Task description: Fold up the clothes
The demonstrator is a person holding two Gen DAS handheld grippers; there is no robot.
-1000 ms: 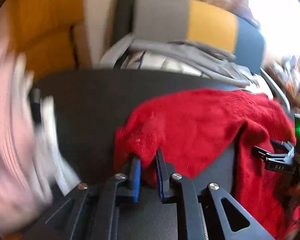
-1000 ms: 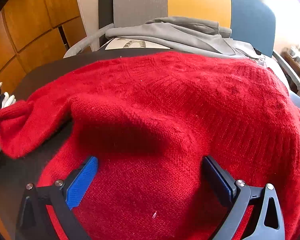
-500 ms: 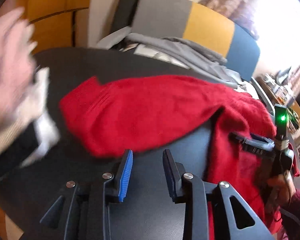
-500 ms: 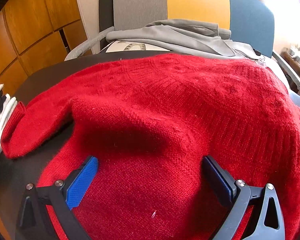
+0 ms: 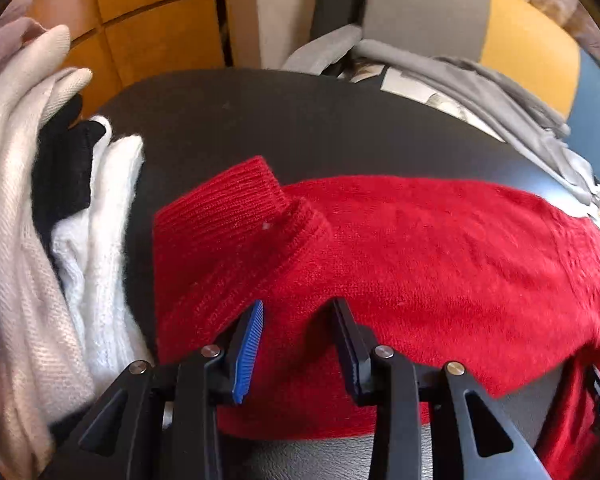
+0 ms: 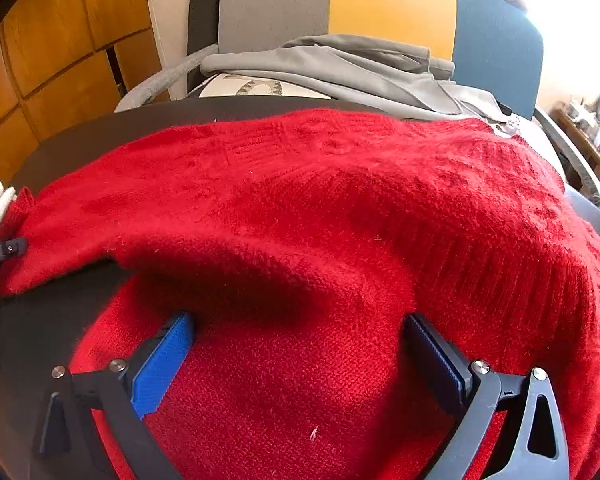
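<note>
Across the dark worktop point(image 5: 284, 120) lies a red knitted sweater point(image 6: 320, 208), spread from the middle toward 3 o'clock in the left wrist view, its ribbed cuff point(image 5: 224, 208) folded over at about 10 o'clock of the garment. At 9 o'clock of that view sits a pile of folded white and black clothes point(image 5: 60, 216), just beside the cuff. The left tongs point(image 5: 298, 344) stand moderately apart over the sleeve, blue pad on one finger, gripping nothing. The right tongs point(image 6: 296, 360) are spread wide, both fingers resting on the sweater's body with no fabric pinched between them. Toward 12 o'clock, beyond the worktop's far edge, a grey garment point(image 6: 340, 72) is draped on a chair with a grey, yellow and blue back point(image 6: 380, 0). Wooden panels point(image 6: 60, 40) fill the 10 o'clock side.
</note>
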